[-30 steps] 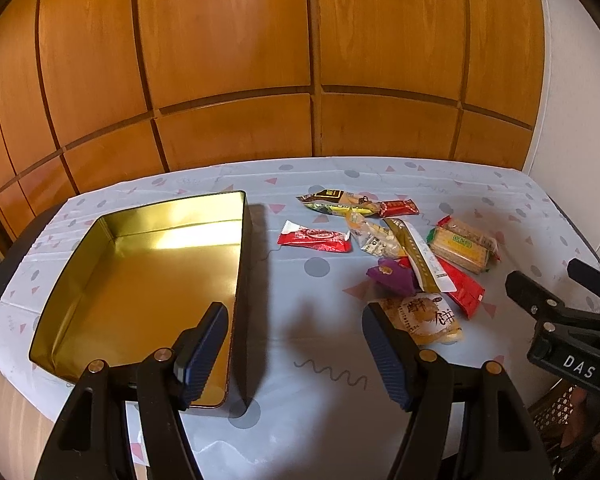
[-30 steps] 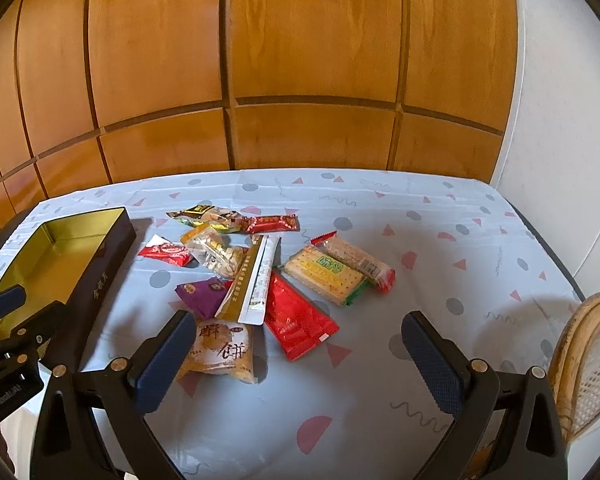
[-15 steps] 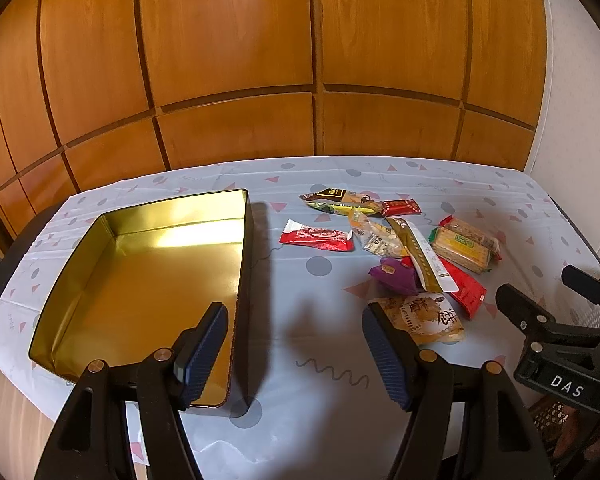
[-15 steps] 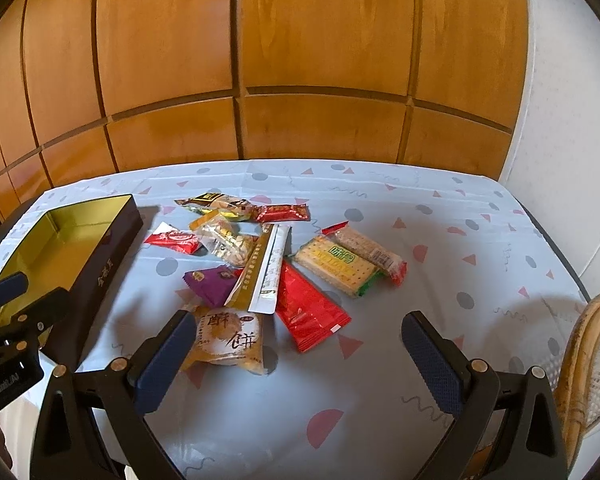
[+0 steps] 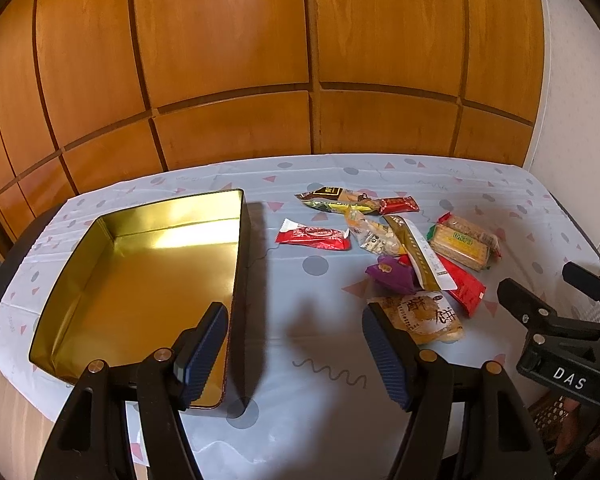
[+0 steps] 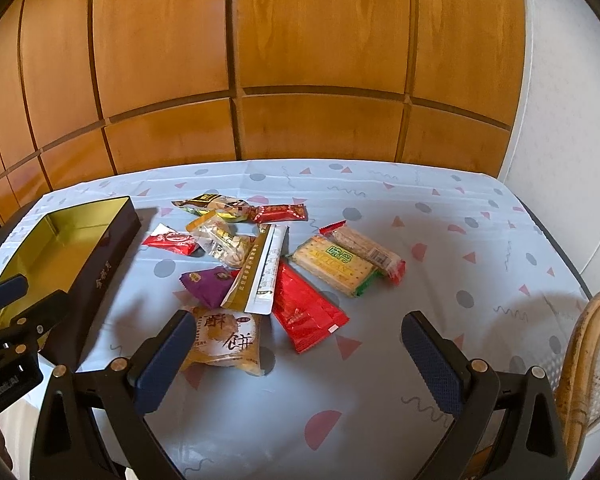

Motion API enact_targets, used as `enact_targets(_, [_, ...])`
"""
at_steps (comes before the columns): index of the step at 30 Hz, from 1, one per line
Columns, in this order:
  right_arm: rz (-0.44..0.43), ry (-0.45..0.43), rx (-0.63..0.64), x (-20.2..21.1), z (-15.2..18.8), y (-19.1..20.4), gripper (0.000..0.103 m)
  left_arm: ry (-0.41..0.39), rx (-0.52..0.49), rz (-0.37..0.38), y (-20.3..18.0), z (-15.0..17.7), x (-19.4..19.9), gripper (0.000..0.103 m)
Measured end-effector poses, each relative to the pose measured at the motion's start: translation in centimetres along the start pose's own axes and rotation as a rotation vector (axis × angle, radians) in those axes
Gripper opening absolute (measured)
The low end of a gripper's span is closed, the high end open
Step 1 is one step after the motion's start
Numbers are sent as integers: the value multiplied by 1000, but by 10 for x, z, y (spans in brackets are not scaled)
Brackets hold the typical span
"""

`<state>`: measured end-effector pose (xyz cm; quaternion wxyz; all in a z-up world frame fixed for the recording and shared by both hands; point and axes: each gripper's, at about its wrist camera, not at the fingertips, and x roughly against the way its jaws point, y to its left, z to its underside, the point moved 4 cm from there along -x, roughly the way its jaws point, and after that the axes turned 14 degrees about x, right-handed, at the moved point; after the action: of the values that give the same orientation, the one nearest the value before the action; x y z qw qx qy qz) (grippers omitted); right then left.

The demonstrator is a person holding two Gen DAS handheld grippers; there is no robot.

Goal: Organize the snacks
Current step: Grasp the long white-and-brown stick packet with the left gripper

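Wood-panelled wall (image 6: pixel 300 60) seen behind table (image 6: pixel 440 216); white wall (image 6: pixel 560 120) right of table; wicker chair (image 6: pixel 592 352) at table's right edge.

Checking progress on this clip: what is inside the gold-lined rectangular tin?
Nothing shows inside the gold-lined rectangular tin; its bare floor is visible. The left gripper finger hides its near right corner.
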<state>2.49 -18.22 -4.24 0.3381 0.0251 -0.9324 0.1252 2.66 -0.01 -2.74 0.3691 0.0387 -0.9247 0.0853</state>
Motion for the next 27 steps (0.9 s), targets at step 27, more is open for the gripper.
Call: enact_targets(27, [62, 35, -106, -14, 8, -61, 103, 328, 27, 364, -52, -25, -43, 69])
